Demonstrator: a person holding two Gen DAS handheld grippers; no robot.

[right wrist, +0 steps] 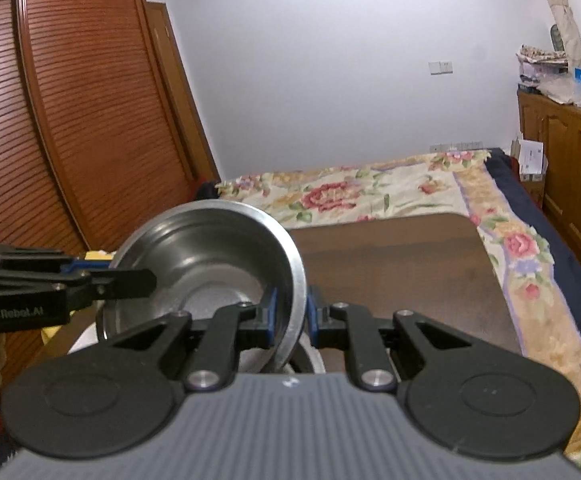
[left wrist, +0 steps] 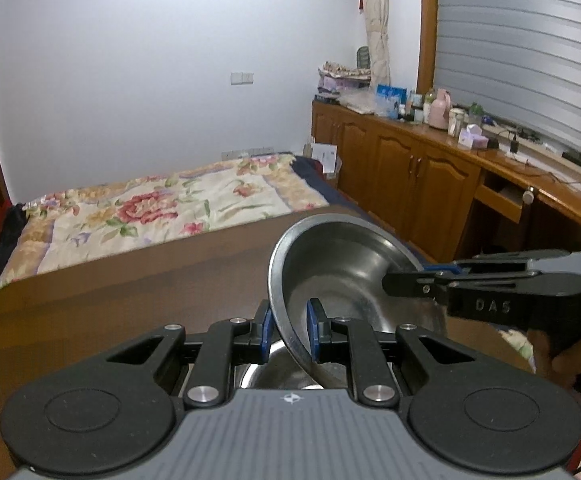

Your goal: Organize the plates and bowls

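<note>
Gripping the same steel bowl (left wrist: pixel 342 276) from opposite sides, both grippers have their jaws nearly closed on its rim. In the left wrist view, the left gripper (left wrist: pixel 289 334) pinches the near-left part of the rim between its blue pads (left wrist: pixel 313 332), and the bowl tilts with its open side toward the camera. The right gripper (left wrist: pixel 430 274) comes in from the right edge of that view and clamps the opposite rim; part of a hand (left wrist: pixel 558 364) shows below it. In the right wrist view, the right gripper (right wrist: pixel 292 322) holds the near-right rim and the left gripper (right wrist: pixel 130 278) reaches in from the left.

Under the tilted bowl, close to the near edge of the brown table (left wrist: pixel 138 292), a second steel dish (left wrist: pixel 274 372) shows between the fingers; how the two meet I cannot tell.

Beyond the table's far edge lies a bed with a floral quilt (left wrist: pixel 162 208). Wooden cabinets (left wrist: pixel 402 168) crowded with bottles line the right wall, and a slatted wardrobe (right wrist: pixel 70 120) stands on the left.
</note>
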